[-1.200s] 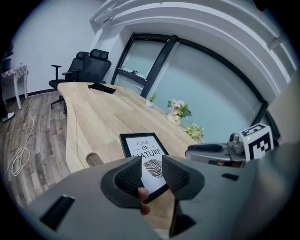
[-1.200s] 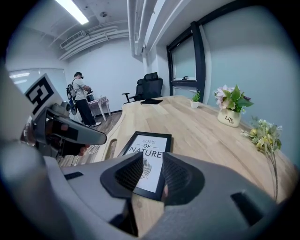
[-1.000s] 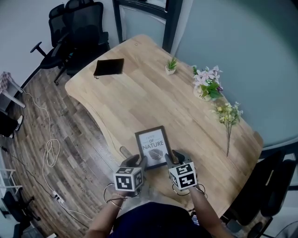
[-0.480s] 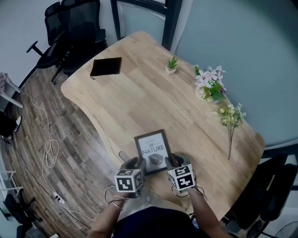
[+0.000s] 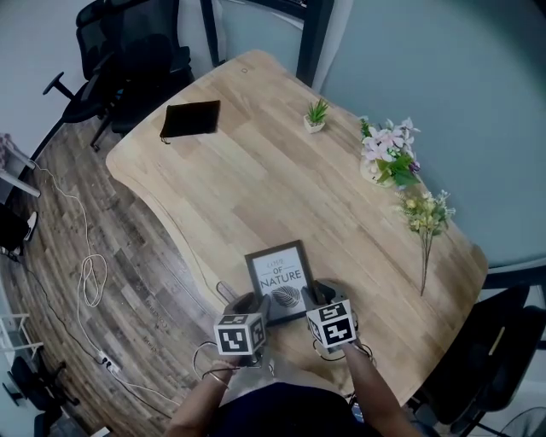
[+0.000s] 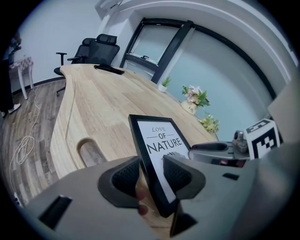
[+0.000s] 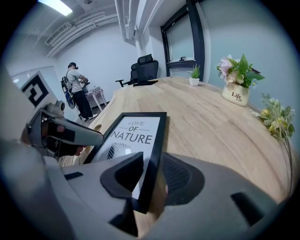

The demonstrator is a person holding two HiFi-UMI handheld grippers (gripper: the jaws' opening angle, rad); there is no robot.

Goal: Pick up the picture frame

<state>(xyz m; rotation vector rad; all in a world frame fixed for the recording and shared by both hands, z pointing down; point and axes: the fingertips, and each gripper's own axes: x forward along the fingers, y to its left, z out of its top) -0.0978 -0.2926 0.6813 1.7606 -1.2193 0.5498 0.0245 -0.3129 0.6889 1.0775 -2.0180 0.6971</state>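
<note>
Head view: the black-bordered rectangular picture frame [image 5: 280, 276] lies near the close edge of the pale, grained wooden table [image 5: 256, 179], whose rim curves over a dark plank floor [image 5: 128, 256].

Left gripper view: the left gripper [image 6: 152, 176] straddles the frame's left border. Its ribbed dark pads have just been spreading and aren't pressing.

Right gripper view: the right gripper [image 7: 151, 176] has its jaws apart around the right border, with bare wood showing beside one pad.

Bright, even indoor light; shadows soft and short. A ceiling strip light [image 7: 57, 6] blows out in right gripper view. Both gripper views fisheye, black vignette corners, nearest foreground soft. Head view sharp, table [image 5: 256, 179] edges bowed. Print on picture frame [image 6: 159, 140] crisp in both gripper views.
</note>
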